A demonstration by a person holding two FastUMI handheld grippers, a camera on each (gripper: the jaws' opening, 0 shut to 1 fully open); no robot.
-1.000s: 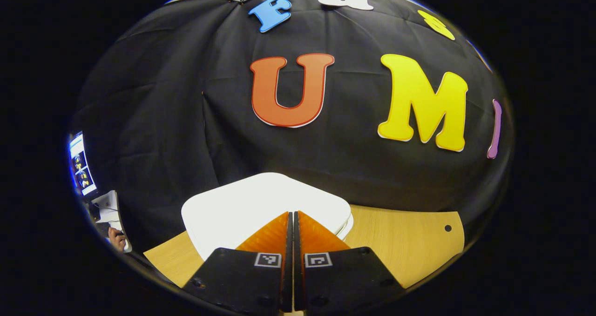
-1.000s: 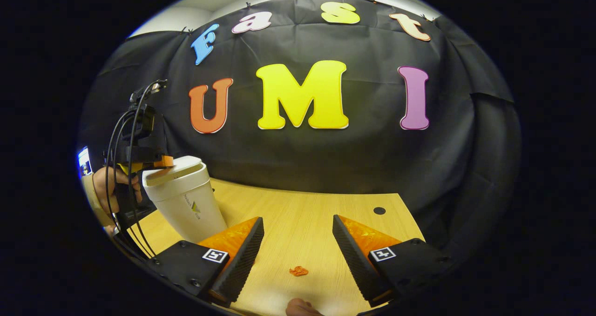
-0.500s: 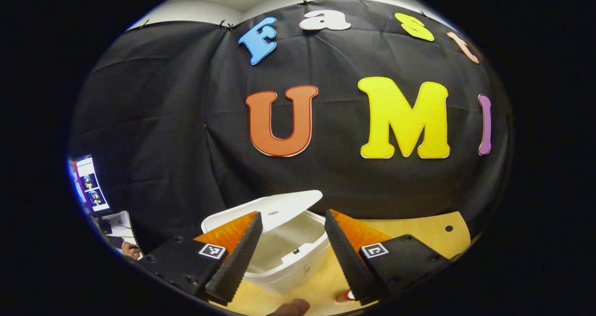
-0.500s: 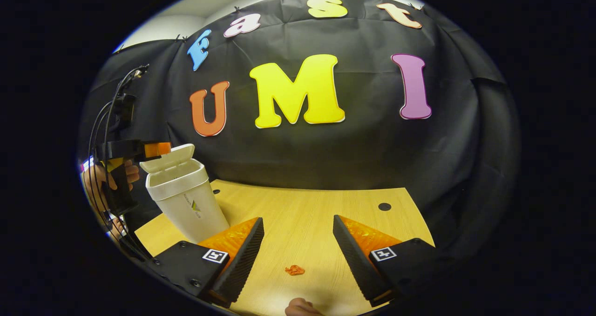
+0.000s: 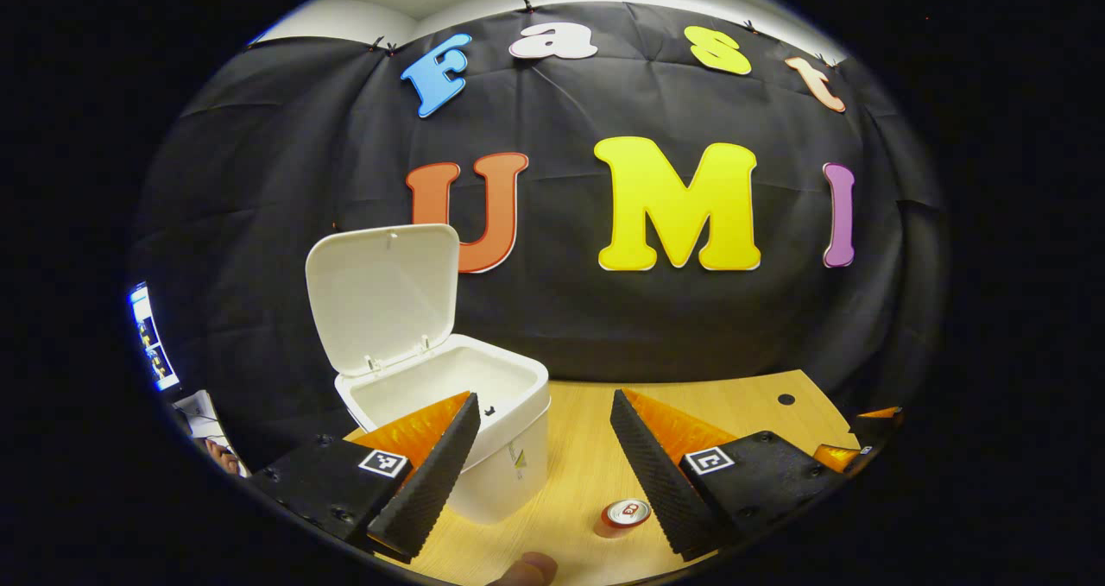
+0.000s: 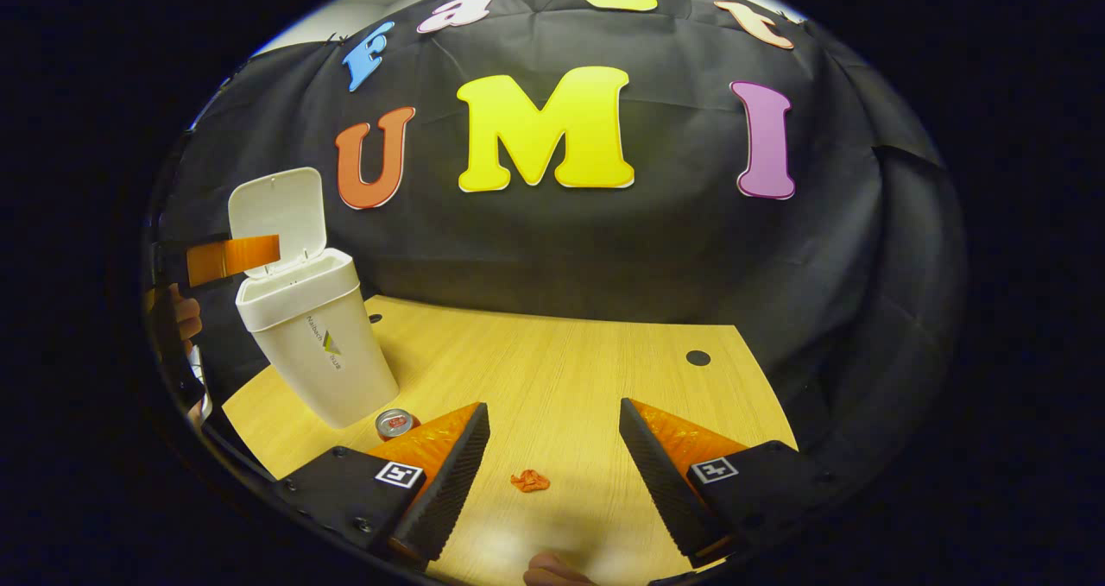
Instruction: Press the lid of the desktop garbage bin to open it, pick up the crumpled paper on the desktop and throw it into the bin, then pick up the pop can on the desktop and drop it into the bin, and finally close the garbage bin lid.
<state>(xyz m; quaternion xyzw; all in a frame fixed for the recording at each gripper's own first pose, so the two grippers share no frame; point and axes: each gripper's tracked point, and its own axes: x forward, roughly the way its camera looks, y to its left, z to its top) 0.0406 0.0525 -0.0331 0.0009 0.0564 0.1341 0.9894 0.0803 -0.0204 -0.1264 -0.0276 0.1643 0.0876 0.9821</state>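
The white bin (image 5: 505,456) stands on the wooden table with its lid (image 5: 384,297) swung up and its inside bare. My left gripper (image 5: 544,400) is open, holding nothing, just in front of the bin's rim. A red pop can (image 5: 623,515) stands upright on the table close to the bin's base. In the right gripper view the bin (image 6: 319,353) is at the far left with its lid (image 6: 276,211) raised, the can (image 6: 394,423) by its foot. A small orange crumpled paper (image 6: 529,481) lies between and just beyond the fingers of my open right gripper (image 6: 552,409). The left gripper (image 6: 229,258) hovers beside the lid.
The table (image 6: 561,370) has a round cable hole (image 6: 697,358) at its far right. A lit monitor (image 5: 147,340) sits off the table's left side. A hand (image 6: 183,318) holds the left gripper. The black cloth wall closes the back.
My left gripper was shut, pressing on the closed lid; it has opened and drawn back. The lid has sprung fully upright. The right gripper tilted down slightly, bringing the can into its view.
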